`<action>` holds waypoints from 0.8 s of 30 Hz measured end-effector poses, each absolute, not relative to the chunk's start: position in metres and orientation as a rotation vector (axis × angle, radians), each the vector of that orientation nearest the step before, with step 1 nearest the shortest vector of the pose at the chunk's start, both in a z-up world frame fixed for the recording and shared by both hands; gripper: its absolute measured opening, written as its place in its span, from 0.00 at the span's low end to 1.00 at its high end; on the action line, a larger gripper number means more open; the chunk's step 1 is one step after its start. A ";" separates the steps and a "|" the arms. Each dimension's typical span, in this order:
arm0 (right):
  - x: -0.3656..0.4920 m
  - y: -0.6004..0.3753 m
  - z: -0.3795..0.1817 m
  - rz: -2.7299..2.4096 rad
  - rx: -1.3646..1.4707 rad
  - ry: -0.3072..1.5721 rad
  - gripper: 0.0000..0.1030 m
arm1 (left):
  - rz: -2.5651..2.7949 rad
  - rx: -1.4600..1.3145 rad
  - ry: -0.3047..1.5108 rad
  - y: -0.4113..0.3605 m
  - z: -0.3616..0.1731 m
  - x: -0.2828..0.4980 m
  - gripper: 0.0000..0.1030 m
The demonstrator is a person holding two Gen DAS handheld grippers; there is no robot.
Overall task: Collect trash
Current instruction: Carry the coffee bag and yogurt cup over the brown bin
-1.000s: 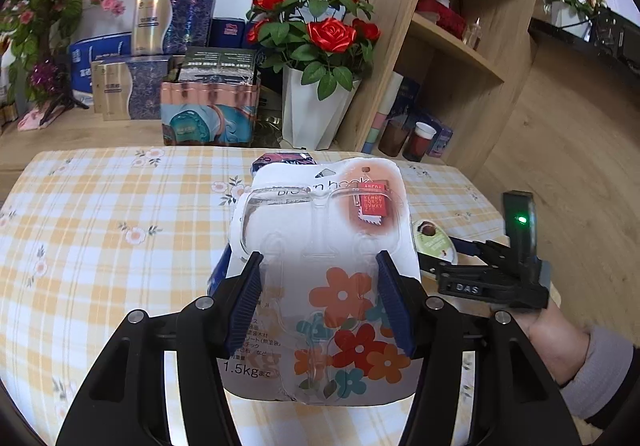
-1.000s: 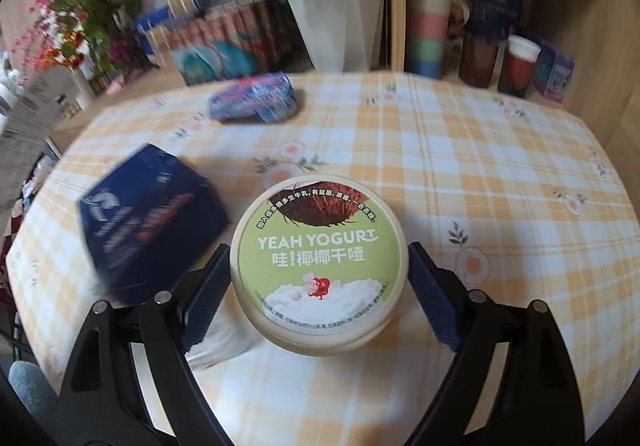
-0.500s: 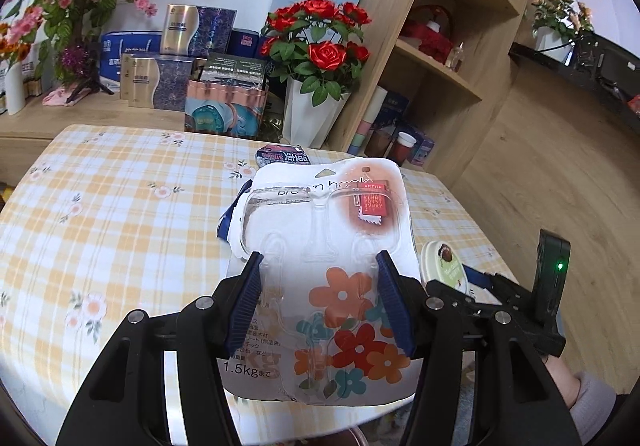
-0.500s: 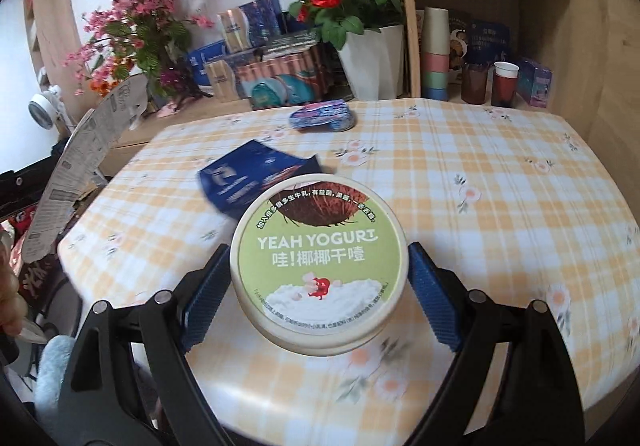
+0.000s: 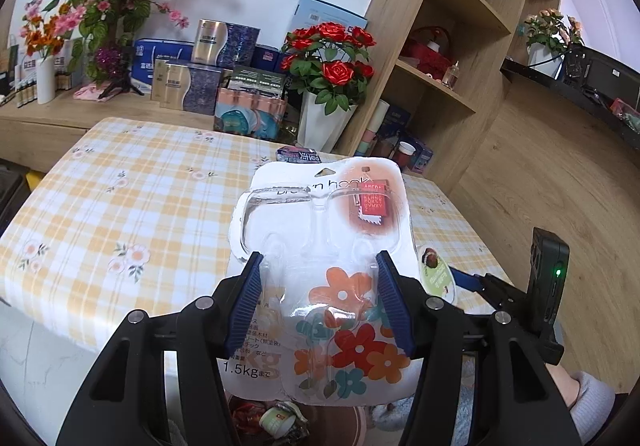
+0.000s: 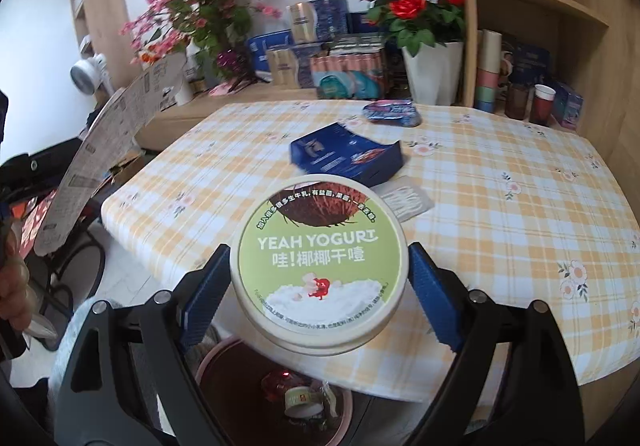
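A: What have you got in your left gripper (image 5: pixel 320 302)?

B: You're holding the blister pack (image 5: pixel 324 270), the flat plastic-and-card one printed with flowers. Both blue pads press on its sides, so the jaws are clamped on it. It sticks up and away from you, tilted over the near edge of the table (image 5: pixel 132 198).

A: And your right gripper (image 6: pixel 320 278)?

B: You have the yogurt tub (image 6: pixel 320 266) in it, green lid facing the camera. The pads sit against its rim on both sides, jaws wide but gripping. In the left view you can see that tub just beside the pack, to its right.

A: Where is the bin?

B: Below you. The bin (image 6: pixel 340 426) shows under the tub in the right view, a pinkish rim with a dark inside, standing on the floor just off the table's edge. A small cup (image 6: pixel 300 402) and a red wrapper (image 6: pixel 276 382) already lie in it. The tub hangs above the bin's rim.

A: What is left on the table?

B: A blue box (image 6: pixel 344 158) lies near the middle, a white packet (image 6: pixel 408 202) just beside it on your side, and a purple wrapper (image 6: pixel 392 112) near the far edge.
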State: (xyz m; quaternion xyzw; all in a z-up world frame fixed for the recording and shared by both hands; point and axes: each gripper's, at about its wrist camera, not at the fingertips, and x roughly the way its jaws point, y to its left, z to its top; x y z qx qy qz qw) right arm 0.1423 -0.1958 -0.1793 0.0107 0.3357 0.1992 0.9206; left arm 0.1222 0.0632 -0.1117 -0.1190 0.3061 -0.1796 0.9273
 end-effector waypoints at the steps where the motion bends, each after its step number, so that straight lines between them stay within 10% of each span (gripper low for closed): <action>1: 0.138 -0.193 -0.180 0.415 0.019 0.693 0.83 | -0.368 -0.244 0.625 0.064 -0.111 0.118 0.54; 24: 0.081 -0.155 -0.219 0.536 -0.016 0.792 0.88 | -0.366 -0.248 0.647 0.069 -0.135 0.067 0.54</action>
